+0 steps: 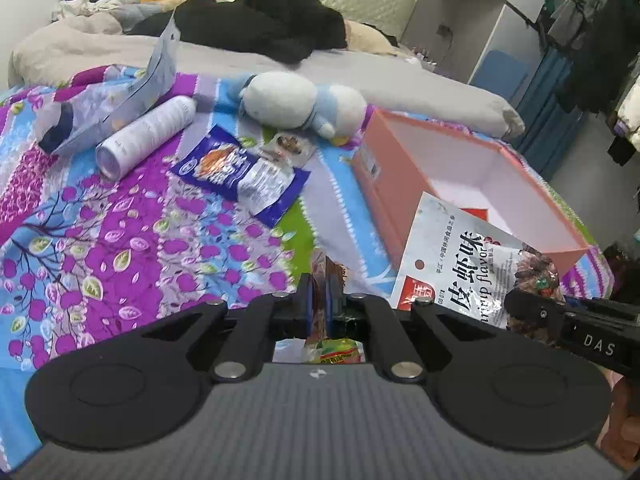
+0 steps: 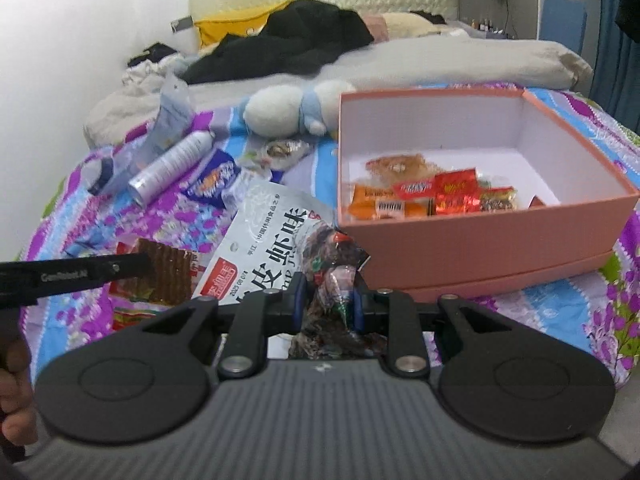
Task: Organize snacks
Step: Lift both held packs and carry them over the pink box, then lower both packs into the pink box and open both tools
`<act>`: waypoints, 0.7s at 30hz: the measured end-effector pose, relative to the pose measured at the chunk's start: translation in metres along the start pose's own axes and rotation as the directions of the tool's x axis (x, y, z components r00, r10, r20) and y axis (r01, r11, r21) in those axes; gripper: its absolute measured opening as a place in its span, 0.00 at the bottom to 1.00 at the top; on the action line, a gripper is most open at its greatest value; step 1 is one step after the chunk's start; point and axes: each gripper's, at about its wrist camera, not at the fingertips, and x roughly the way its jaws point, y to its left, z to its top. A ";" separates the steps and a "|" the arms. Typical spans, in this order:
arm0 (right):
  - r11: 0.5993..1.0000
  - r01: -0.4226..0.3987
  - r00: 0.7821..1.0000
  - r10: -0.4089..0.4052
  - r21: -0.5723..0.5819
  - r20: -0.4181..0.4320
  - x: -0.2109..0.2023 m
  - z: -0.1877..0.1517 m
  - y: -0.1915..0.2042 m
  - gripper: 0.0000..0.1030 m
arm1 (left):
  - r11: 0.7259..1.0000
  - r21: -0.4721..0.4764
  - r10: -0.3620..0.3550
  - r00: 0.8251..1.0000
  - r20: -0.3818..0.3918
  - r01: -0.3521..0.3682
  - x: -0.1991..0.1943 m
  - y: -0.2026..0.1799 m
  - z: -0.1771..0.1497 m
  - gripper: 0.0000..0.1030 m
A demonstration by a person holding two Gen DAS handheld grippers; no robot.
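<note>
The white shrimp-flavour snack bag (image 2: 276,240) hangs just left of the pink box (image 2: 500,240), pinched at its dark printed corner by the right tool (image 2: 329,300), whose pads are closed on the crumpled foil. The left tool (image 1: 320,300) is pressed almost fully together on the edge of a small brown-patterned snack packet (image 2: 164,276), which the right wrist view shows lifted clear of the bedspread (image 1: 120,240). Both items are off the bed and near the box, neither over its opening yet.

Inside the box several small orange and red packets (image 2: 432,196) already lie along the near wall, leaving the far half of its white floor bare. A blue snack packet (image 1: 240,172) and a small clear pouch (image 1: 286,146) remain loose on the bedspread, beside a white spray can (image 1: 148,136), a pale standing pouch (image 1: 158,72) and a plush toy (image 1: 296,100), which look like non-snacks.

The step in hand appears to be carrying two picked snacks to the box. The next move calls for bringing each tool above the rim, clearing the near wall, and letting go over the bare floor. The large bag is floppy and held by one corner, so it may catch on the rim unless it is lowered in flat.
</note>
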 end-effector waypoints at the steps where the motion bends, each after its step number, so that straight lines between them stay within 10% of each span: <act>1: 1.000 0.003 1.000 -0.003 0.002 0.010 -0.004 0.003 -0.001 0.25 | 1.000 0.005 -0.006 1.000 0.007 0.006 -0.004 -0.004 0.004 0.07; 21: 0.982 0.153 0.982 -0.164 0.109 0.099 -0.040 0.052 -0.076 0.25 | 0.980 0.109 -0.174 0.984 0.040 0.169 0.020 -0.118 0.082 0.07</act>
